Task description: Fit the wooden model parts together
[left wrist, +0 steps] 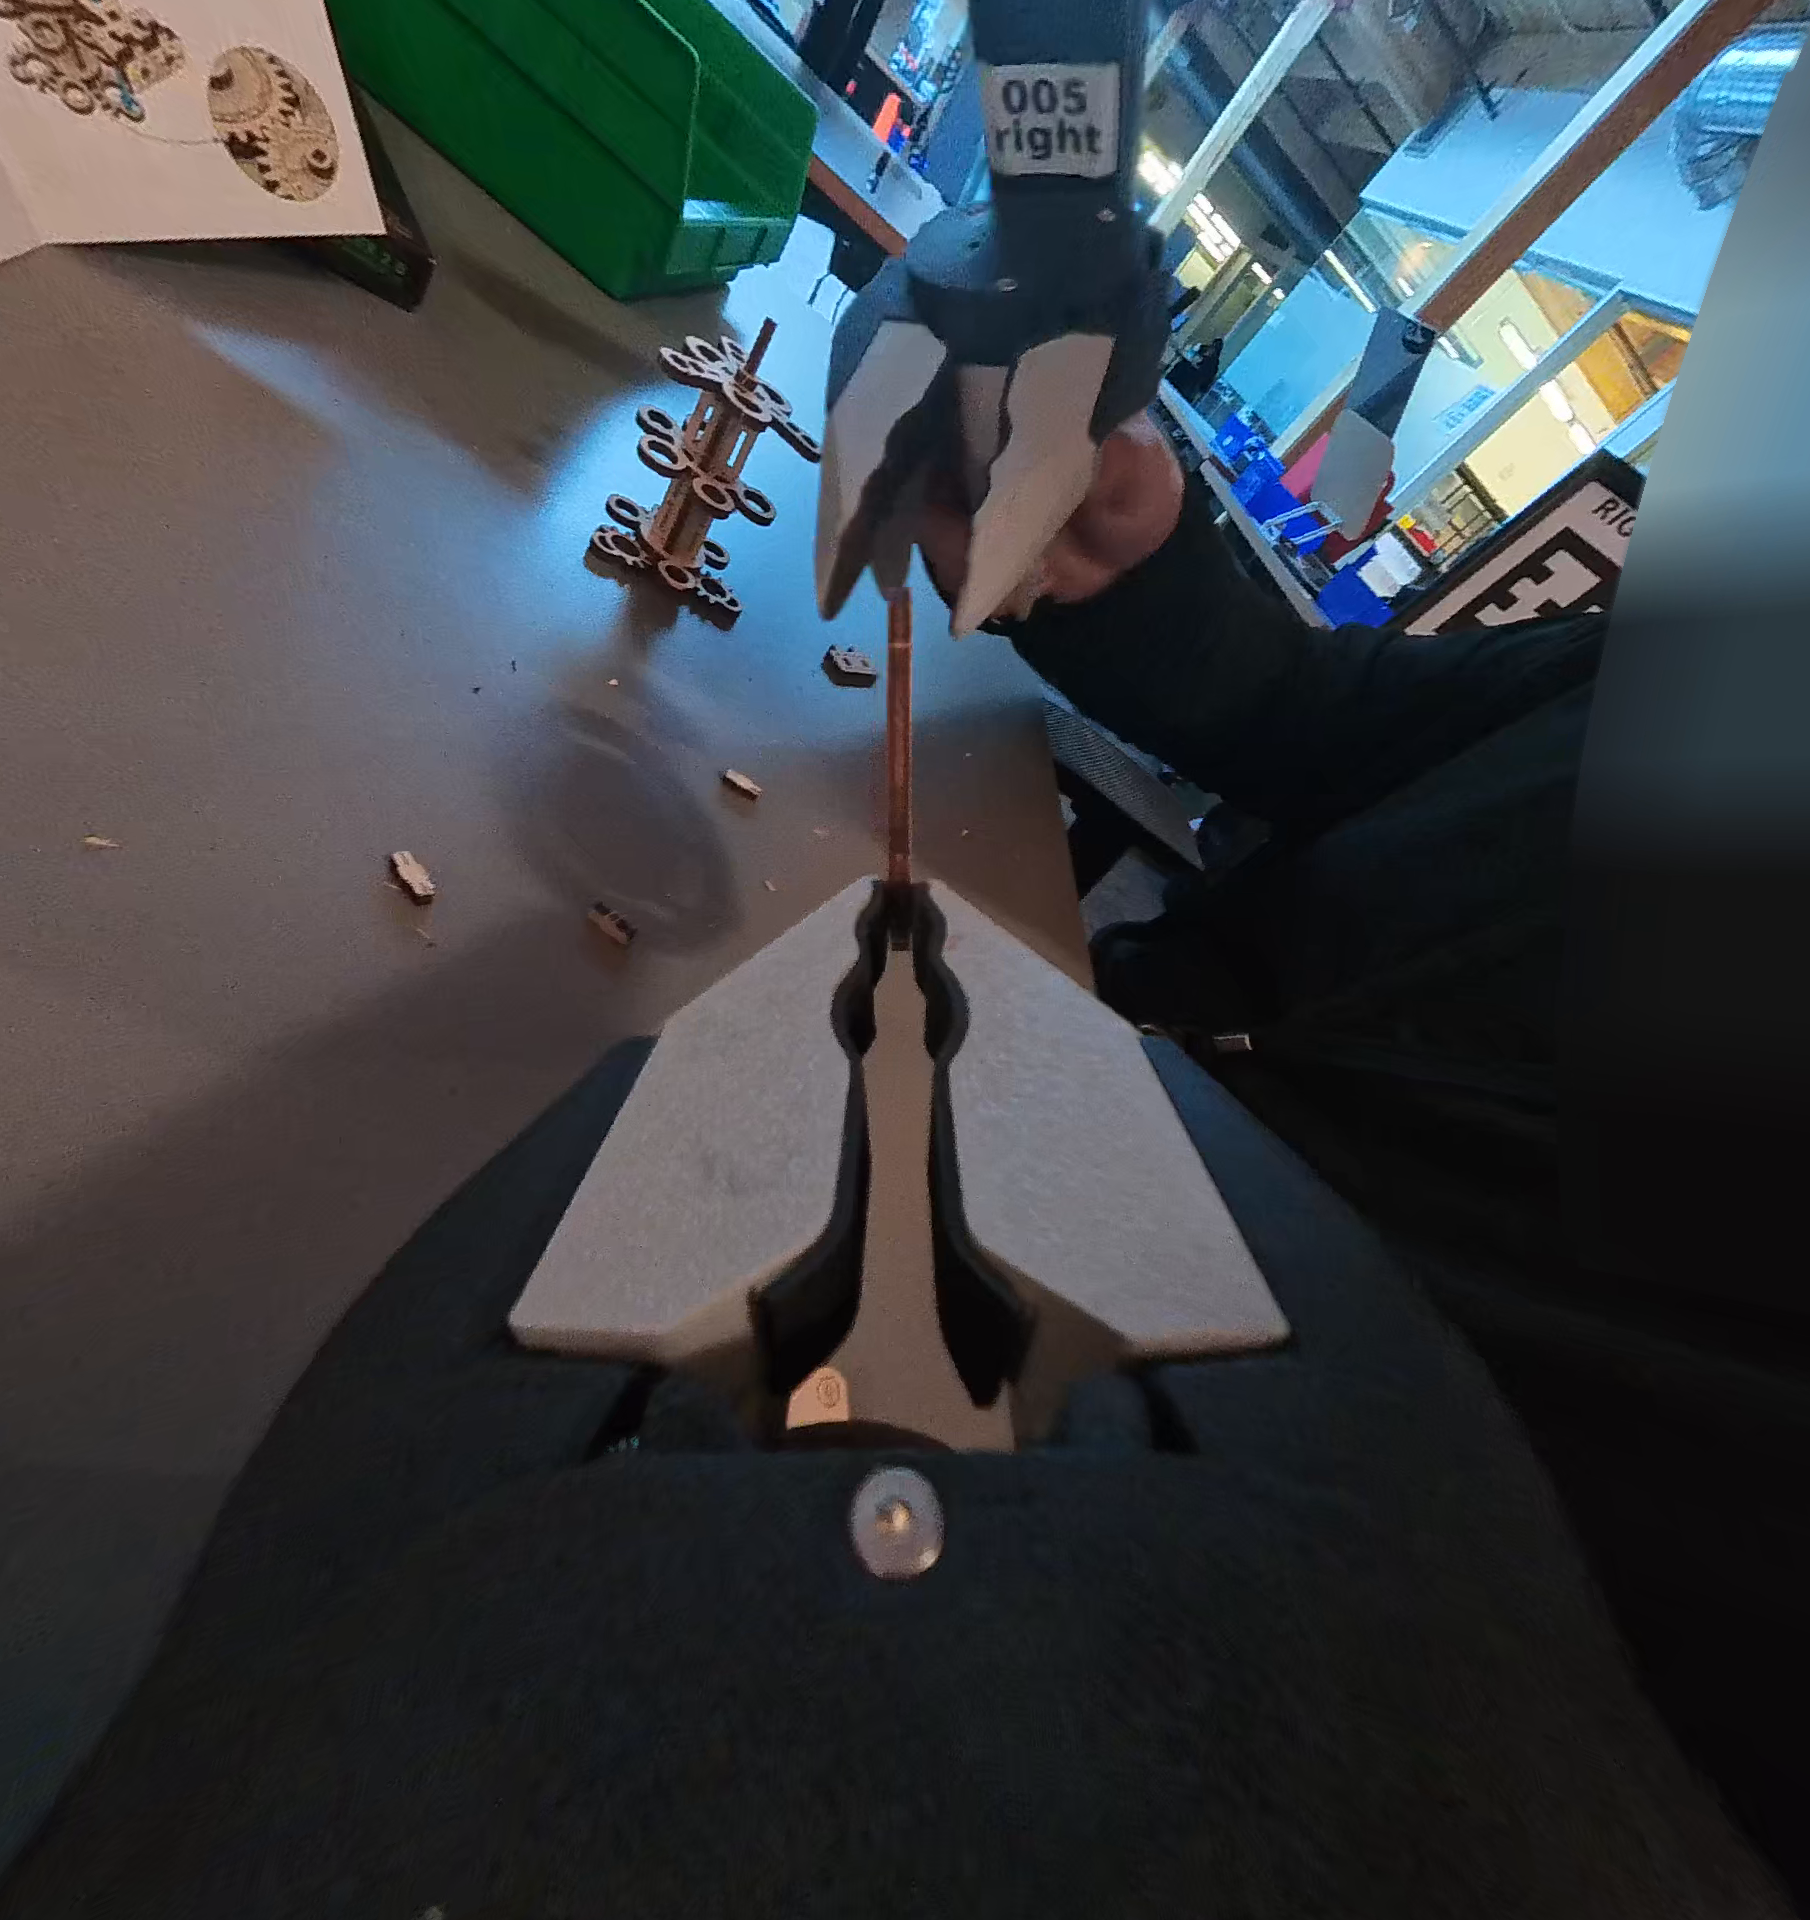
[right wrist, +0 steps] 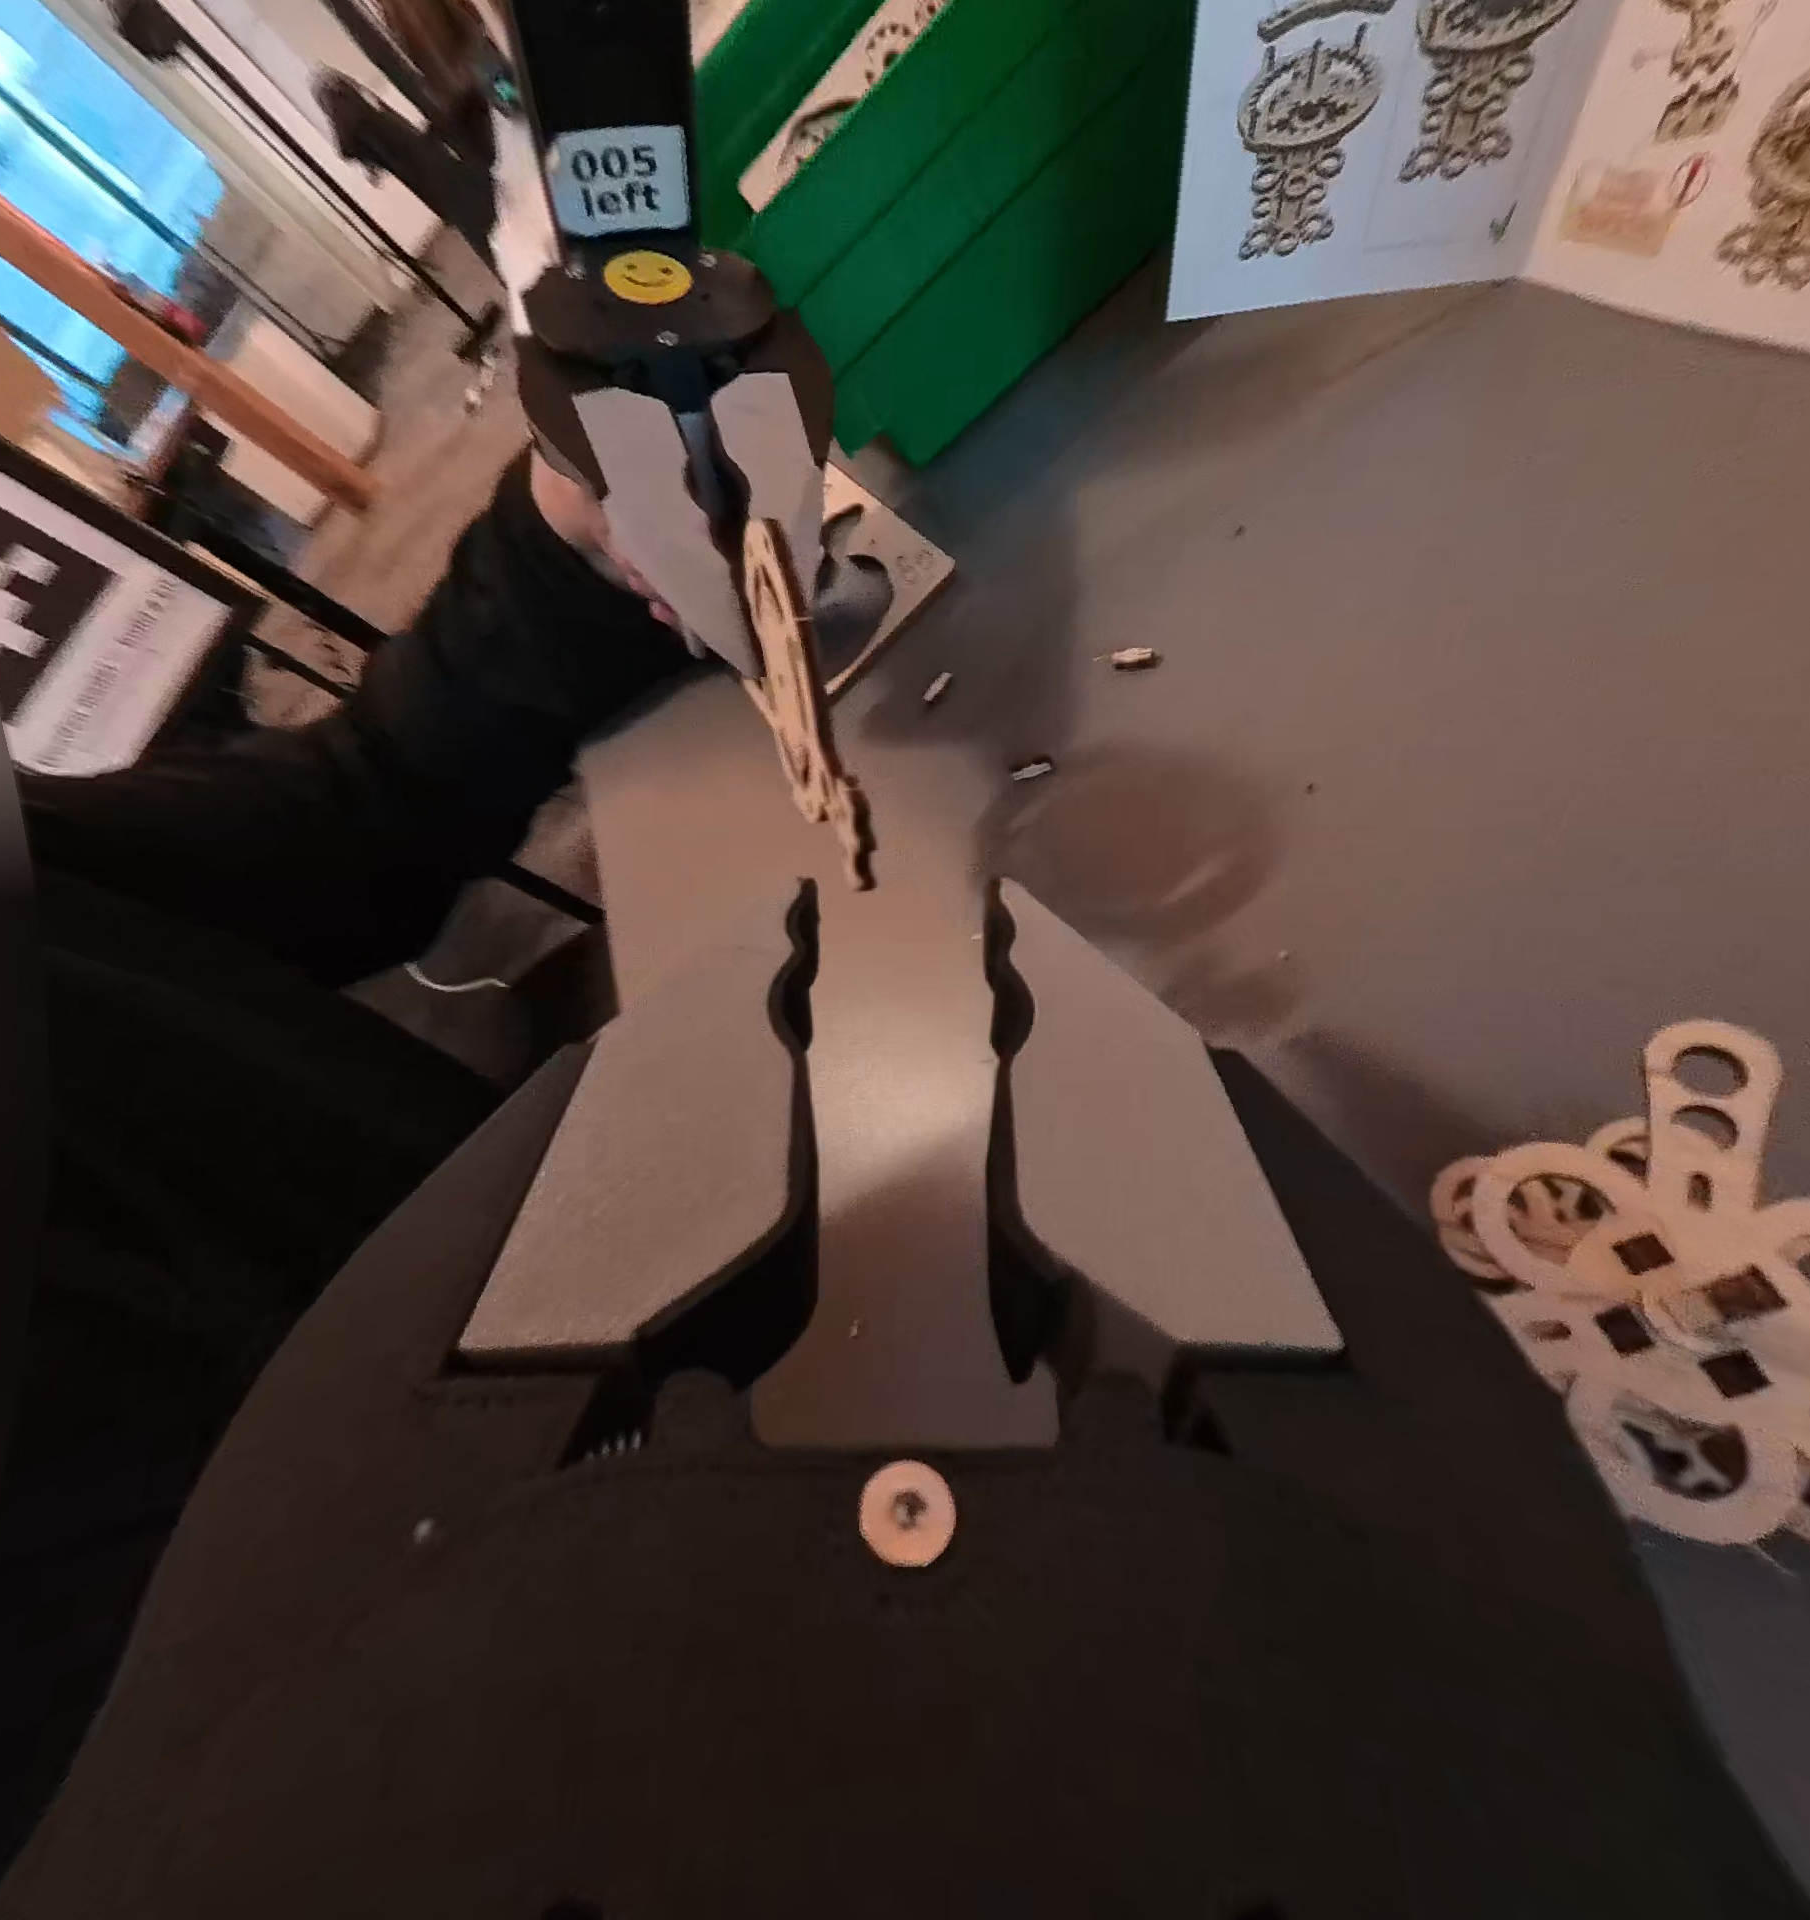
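Observation:
My left gripper [left wrist: 896,904] is shut on a flat toothed wooden part [left wrist: 899,748], seen edge-on in the left wrist view and held above the grey table. In the right wrist view the same part [right wrist: 802,707] hangs from the left gripper [right wrist: 750,623]. My right gripper [right wrist: 901,894] is open and empty, and the part's free end sits just beyond its fingertips. In the left wrist view the right gripper [left wrist: 899,618] straddles that free end without closing on it. The partly built wooden model [left wrist: 698,488] stands on the table; it also shows at the right edge of the right wrist view [right wrist: 1690,1299].
A green bin [left wrist: 589,135] and printed instruction sheets [left wrist: 153,114] stand at the back. Small wooden offcuts [left wrist: 413,873] lie scattered on the table. A cut-out wooden sheet [right wrist: 880,582] lies behind the left gripper. A black sleeve [left wrist: 1296,727] crosses the table edge. The grippers' ends are close to 9 cm from one another.

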{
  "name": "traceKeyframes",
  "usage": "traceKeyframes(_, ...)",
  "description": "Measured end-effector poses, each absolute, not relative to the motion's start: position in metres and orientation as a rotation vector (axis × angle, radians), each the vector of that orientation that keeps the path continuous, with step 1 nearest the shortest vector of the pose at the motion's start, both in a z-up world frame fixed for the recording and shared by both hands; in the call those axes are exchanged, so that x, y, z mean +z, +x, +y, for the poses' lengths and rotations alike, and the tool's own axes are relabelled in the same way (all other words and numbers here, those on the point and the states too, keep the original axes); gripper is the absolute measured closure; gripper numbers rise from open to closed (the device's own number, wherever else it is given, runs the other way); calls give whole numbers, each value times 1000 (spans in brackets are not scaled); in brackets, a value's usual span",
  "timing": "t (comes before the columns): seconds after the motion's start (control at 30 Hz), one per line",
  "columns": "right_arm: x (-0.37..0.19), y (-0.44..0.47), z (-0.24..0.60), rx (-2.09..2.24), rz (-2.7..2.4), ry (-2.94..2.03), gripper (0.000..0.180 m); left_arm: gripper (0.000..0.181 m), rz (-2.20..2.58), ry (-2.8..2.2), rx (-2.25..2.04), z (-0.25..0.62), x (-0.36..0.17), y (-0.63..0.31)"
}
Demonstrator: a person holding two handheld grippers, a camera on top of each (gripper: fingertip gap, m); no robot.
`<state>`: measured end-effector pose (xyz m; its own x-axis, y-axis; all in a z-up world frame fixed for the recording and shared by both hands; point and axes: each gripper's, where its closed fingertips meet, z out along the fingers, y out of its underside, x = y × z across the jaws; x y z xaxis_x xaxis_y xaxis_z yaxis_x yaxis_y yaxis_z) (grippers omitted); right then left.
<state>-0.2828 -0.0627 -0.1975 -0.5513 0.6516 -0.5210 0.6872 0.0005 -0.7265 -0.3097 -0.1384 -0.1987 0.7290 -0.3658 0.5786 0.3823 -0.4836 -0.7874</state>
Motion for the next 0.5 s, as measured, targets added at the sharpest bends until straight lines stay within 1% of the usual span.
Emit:
traceKeyframes(0.07, -199, -285, -68, -1619, 2276, 1452, 152, 180, -10, -1868, -908, -139, -197, -308)
traceKeyframes(0.1, -199, -285, -72, -1622, 2293, 1431, 157, 180, -9, -1861, -923, -140, -196, -306)
traceKeyframes(0.13, -198, -284, -76, -1630, 2296, 1407, 169, 180, -9, -1858, -937, -140, -195, -305)
traceKeyframes(0.17, -197, -284, -78, -1636, 2293, 1397, 176, 180, -1, -1861, -951, -142, -195, -303)
traceKeyframes(0.23, -194, -281, -81, -1670, 2213, 1390, 178, 179, 16, -1868, -954, -144, -195, -300)
traceKeyframes(0.3, -193, -274, -85, -1700, 2025, 1397, 180, 176, 34, -1869, -957, -146, -192, -298)
traceKeyframes(0.4, -208, -261, -89, -1659, 1852, 1445, 180, 159, 61, -1902, -900, -148, -193, -299)
traceKeyframes(0.43, -215, -256, -91, -1629, 1827, 1470, 180, 149, 59, -1936, -864, -148, -198, -302)
traceKeyframes(0.5, -228, -249, -94, -1574, 1797, 1526, 180, 136, 52, -1982, -825, -148, -205, -305)
